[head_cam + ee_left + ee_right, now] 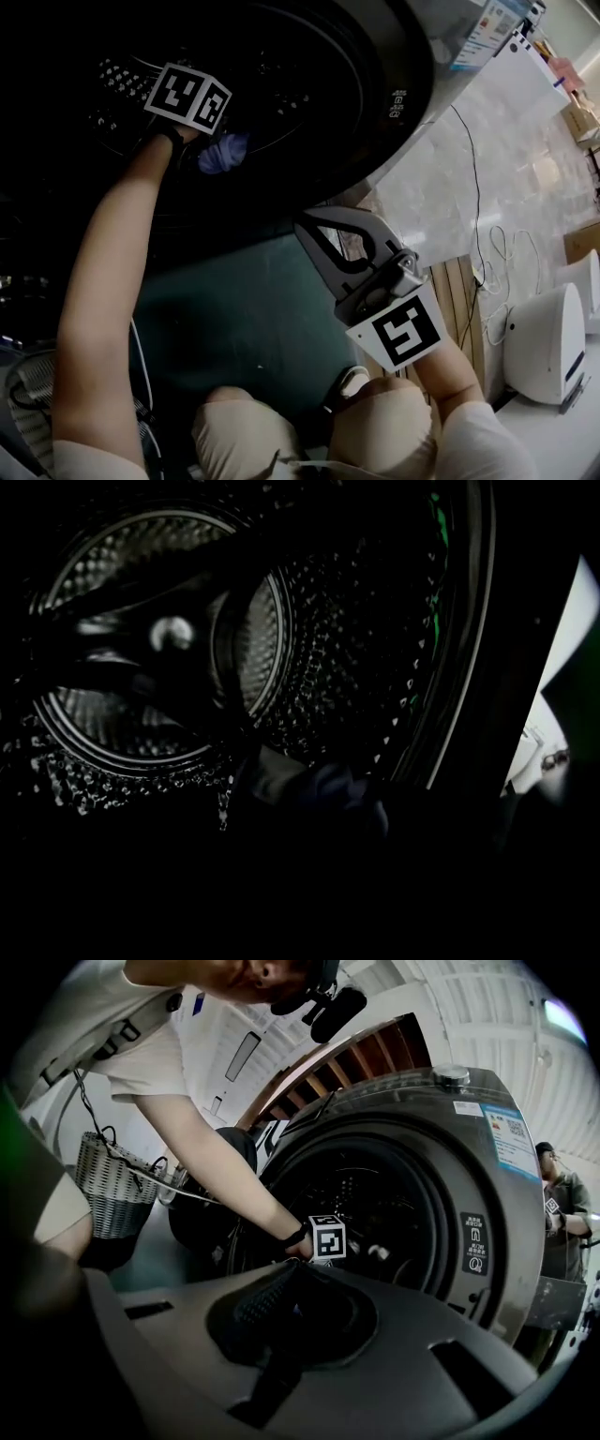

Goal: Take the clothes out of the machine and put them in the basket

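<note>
Left tongs (199, 120) reaching through round door opening into washing machine drum (159, 639). Blue garment (223, 152) lying just beside them near drum's front edge. Their grip too dark to tell. Right tongs (314, 239) hovering outside, well apart from rim, clenched on nothing. Wicker basket (114, 1188) standing beside machine, contents hidden.

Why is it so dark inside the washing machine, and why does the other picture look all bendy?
Left gripper view: nearly black, only glints on the dimpled drum, and the bluish cloth barely shows. Right gripper view: bright, but the wide lens bends the washing machine into curves. Head view: dark inside, bright floor.
</note>
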Demonstrator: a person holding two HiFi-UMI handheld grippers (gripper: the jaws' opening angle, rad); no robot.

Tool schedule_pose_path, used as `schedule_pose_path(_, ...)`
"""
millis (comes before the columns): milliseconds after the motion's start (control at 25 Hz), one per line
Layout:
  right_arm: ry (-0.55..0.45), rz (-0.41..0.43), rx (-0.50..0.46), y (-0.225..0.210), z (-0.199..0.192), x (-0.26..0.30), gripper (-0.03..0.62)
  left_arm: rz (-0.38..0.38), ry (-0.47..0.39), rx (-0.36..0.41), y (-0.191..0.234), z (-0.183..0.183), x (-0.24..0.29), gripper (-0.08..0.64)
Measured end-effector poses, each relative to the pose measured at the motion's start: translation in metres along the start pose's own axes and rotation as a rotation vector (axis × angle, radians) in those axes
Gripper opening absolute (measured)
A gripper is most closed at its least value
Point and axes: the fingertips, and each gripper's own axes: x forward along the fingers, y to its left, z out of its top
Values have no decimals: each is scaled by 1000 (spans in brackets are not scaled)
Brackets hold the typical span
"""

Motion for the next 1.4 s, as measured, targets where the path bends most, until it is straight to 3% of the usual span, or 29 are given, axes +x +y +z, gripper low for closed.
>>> schedule_pose_path(240, 29, 3, 4, -4, -20, -20, 12, 27, 49, 23, 20, -11, 24, 526)
schedule_pose_path(560, 47, -7, 55, -11, -37, -30, 11, -57, 79, 13, 8, -23, 62, 525)
schedule_pose_path(760, 47, -13, 54, -11, -45, -30, 11, -103, 156, 17, 4, -31, 75, 520)
schedule_pose_path(1080, 34, -19, 52, -10, -46, -33, 12, -125, 196, -44, 2, -37, 76, 321)
schedule_pose_path(1400, 20, -20, 38, -11, -38, -29, 11, -22, 135, 78, -6, -30, 64, 167)
